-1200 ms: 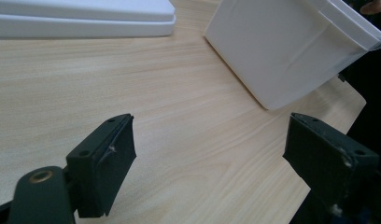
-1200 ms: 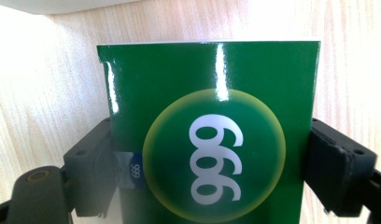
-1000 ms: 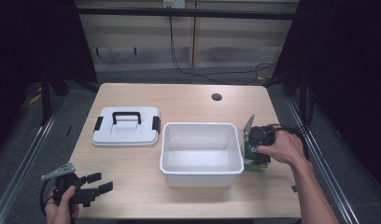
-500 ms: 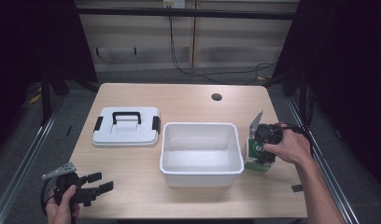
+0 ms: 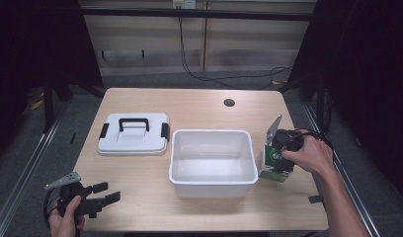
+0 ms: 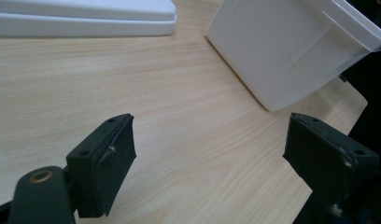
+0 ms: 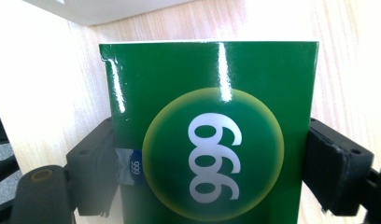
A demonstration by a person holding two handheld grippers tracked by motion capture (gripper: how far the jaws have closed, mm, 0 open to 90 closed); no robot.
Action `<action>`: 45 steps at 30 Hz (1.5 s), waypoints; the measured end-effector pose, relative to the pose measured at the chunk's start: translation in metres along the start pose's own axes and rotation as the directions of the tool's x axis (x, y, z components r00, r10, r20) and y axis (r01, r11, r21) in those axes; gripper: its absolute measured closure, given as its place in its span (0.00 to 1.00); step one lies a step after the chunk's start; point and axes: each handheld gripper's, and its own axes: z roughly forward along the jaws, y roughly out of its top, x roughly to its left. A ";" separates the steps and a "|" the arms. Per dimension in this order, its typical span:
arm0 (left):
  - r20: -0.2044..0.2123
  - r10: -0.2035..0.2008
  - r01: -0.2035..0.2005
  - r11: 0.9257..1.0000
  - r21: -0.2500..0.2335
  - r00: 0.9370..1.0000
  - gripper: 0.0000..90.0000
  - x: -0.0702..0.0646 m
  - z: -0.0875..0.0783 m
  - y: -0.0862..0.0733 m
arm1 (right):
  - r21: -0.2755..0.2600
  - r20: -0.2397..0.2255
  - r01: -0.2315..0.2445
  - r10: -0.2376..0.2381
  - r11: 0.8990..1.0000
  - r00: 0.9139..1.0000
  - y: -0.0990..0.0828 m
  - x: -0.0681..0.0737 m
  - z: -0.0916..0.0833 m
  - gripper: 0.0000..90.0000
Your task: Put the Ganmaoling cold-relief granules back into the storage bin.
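A green box with a white "999" in a pale circle (image 7: 209,93) stands on the table, just right of the white bin (image 5: 212,189). My right gripper (image 7: 209,154) is shut on it, one jaw pressed to each side. From the high view, the right gripper (image 5: 277,159) comes down on the green box (image 5: 274,170) from above, under a hand. My left gripper (image 5: 108,191) rests open near the table's front left corner. In the left gripper view, the left gripper (image 6: 216,144) has only bare wood between its jaws, and the bin's wall (image 6: 282,51) lies ahead to the right.
A white lid with a black handle and clips (image 5: 134,140) lies flat left of the bin, and its edge (image 6: 81,16) runs along the top of the left gripper view. A round hole (image 5: 229,102) sits in the tabletop at the back. The table's right edge is close to the box.
The right gripper and the green box have shifted slightly to the right, beside the bin. The left gripper has stayed where it was.
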 end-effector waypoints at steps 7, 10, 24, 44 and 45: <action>0.000 0.000 0.000 1.000 -0.005 1.000 0.18 0.001 -0.001 0.000 | -0.002 0.004 -0.005 0.005 1.000 1.000 0.001 0.000 -0.008 0.18; 0.000 0.004 -0.004 1.000 -0.003 1.000 0.18 0.000 -0.001 0.000 | -0.013 0.011 -0.011 0.011 1.000 1.000 0.001 0.000 -0.010 0.18; 0.004 0.011 -0.011 1.000 0.001 1.000 0.18 0.000 -0.001 0.000 | -0.011 0.030 -0.016 0.017 1.000 0.999 -0.004 0.004 -0.029 0.18; 0.004 0.014 -0.014 1.000 0.004 1.000 0.18 -0.001 -0.001 -0.001 | 0.001 0.065 0.034 -0.034 0.999 0.997 0.003 0.009 -0.066 0.18; 0.004 0.015 -0.015 1.000 0.004 1.000 0.18 -0.001 -0.001 -0.001 | 0.003 0.066 0.046 -0.046 0.999 0.997 0.004 0.009 -0.068 0.18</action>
